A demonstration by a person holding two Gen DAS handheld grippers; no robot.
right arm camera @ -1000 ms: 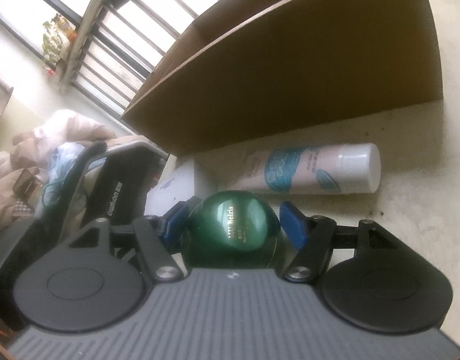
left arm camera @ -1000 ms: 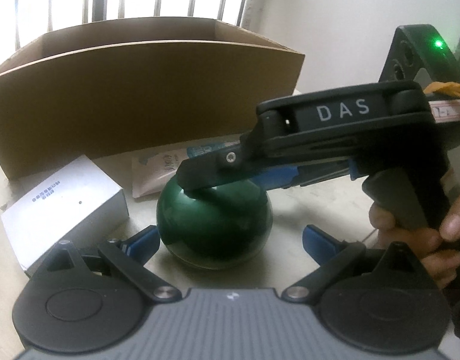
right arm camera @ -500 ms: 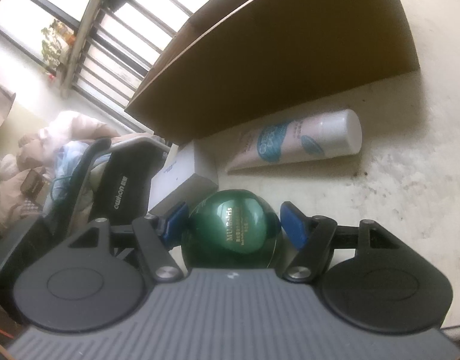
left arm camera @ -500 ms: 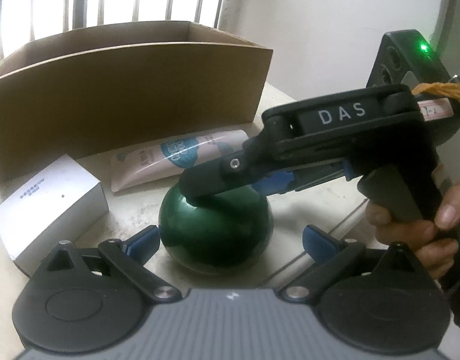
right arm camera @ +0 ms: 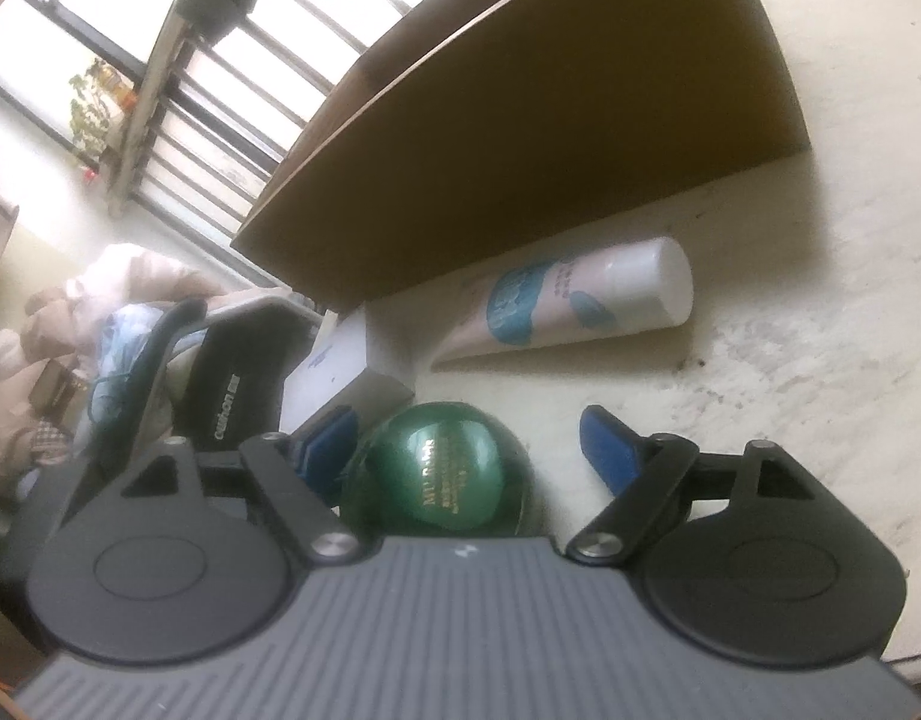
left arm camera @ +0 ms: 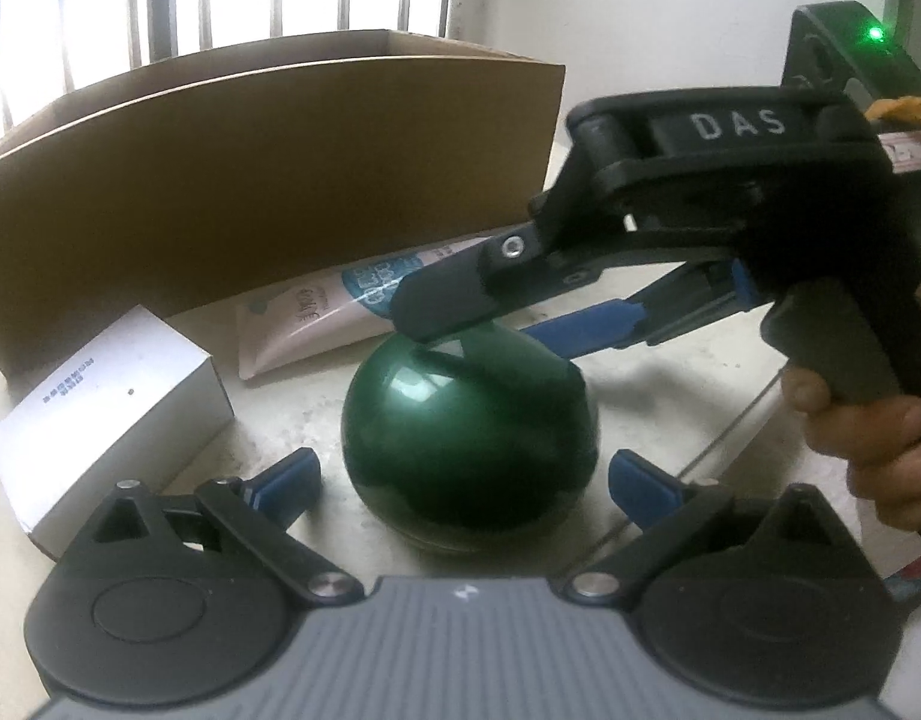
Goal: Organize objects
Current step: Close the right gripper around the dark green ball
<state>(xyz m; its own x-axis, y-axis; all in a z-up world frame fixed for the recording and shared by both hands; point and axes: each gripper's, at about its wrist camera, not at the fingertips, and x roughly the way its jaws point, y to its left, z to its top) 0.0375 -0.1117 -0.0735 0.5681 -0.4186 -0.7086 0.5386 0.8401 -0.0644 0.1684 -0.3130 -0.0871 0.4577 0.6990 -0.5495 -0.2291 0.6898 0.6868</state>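
- Opening just now, my right gripper (right arm camera: 469, 441) has wide jaws — the green ball (right arm camera: 445, 474) between them sits free on the table (right arm camera: 820, 330).
- My left gripper (left arm camera: 463, 483) is spread too, ball untouched.

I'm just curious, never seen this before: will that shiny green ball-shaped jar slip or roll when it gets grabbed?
Probably slippery: the green jar is glossy and curved. It likely won't roll, since it seems to sit on a flattened base. It may be heavy for its size, but that is a guess.

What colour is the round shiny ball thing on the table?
Dark glossy green ball, with small gold lettering; the lettering shows best in the right wrist view.
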